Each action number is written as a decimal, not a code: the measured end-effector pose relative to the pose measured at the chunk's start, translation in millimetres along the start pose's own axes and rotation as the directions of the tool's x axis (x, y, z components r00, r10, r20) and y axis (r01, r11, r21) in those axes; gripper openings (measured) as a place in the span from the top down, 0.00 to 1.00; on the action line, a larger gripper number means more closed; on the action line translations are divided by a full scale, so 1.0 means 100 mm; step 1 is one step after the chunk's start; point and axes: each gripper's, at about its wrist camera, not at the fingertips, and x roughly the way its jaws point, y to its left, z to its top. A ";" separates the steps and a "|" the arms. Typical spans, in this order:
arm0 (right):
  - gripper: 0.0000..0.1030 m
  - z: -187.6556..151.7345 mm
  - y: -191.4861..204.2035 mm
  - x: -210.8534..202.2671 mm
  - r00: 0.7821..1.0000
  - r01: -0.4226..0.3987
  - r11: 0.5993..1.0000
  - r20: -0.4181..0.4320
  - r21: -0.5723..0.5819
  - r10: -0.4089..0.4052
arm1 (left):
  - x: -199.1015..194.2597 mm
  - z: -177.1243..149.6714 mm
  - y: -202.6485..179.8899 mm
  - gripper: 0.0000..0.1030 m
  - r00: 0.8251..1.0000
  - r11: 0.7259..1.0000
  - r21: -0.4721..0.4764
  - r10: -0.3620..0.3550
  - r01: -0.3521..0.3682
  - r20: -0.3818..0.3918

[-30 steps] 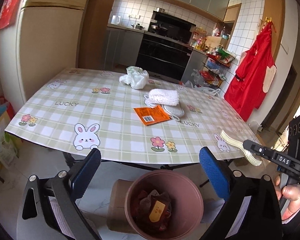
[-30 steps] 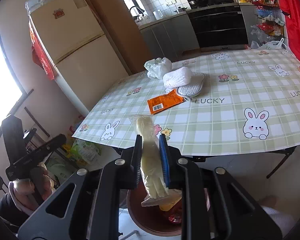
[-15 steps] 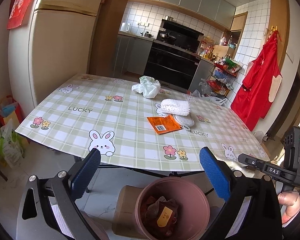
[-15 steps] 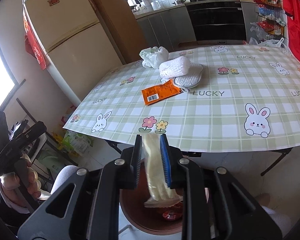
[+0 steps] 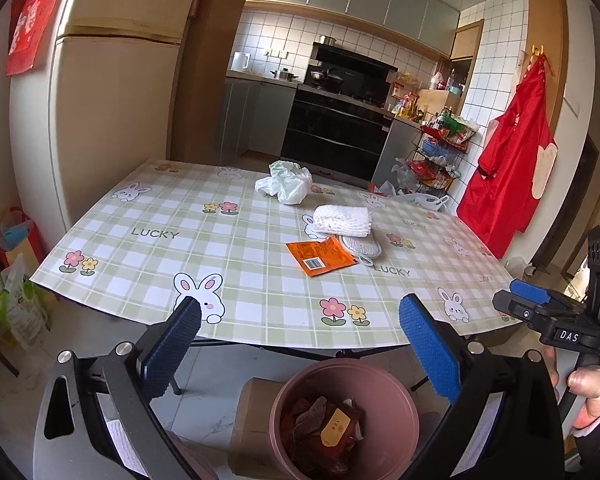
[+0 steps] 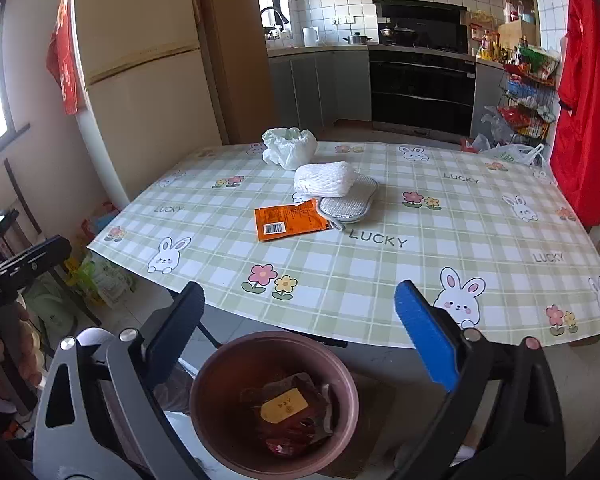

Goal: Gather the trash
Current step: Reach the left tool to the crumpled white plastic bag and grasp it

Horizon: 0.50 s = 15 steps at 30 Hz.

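Kitchen setting: your worktop (image 5: 148, 240) carries a green-check cloth printed with rabbits, flowers and the word LUCKY, with a cream refrigerator (image 5: 112, 120) behind it on the left and a black oven unit (image 5: 336, 128) at the back wall.

Trash on the worktop: an orange wrapper (image 5: 320, 256) lies flat near the middle, barcode up. Its far corner touches a grey scrubbing pad (image 5: 362, 246), and a white foam net sleeve (image 5: 342, 221) rests partly on that pad. A crumpled white plastic bag (image 5: 286, 182) sits farther back, apart from the others.

Bin: a pink-brown trash bin (image 6: 220, 368) stands on the floor just in front of the worktop's near edge. It holds dark red wrappers and one piece with a yellow label (image 6: 284, 405).

Your left claw (image 5: 300, 344) is released, jaws spread wide and holding nothing, above the bin. Your right claw (image 6: 296, 338) is likewise released and empty, jaws wide apart, directly over the bin mouth. A red garment (image 5: 508, 160) hangs on the right-hand wall.
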 end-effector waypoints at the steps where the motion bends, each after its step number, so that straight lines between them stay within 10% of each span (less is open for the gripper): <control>1: 0.06 0.00 0.02 0.00 1.000 0.022 1.000 -0.003 -0.014 -0.022 | 0.00 0.00 -0.01 0.06 1.000 1.000 0.005 0.001 -0.001 0.000; 15: 0.05 0.01 -0.02 -0.02 0.996 0.087 0.996 -0.012 -0.003 -0.087 | -0.01 0.00 -0.06 0.06 1.000 1.000 0.026 0.014 -0.014 0.003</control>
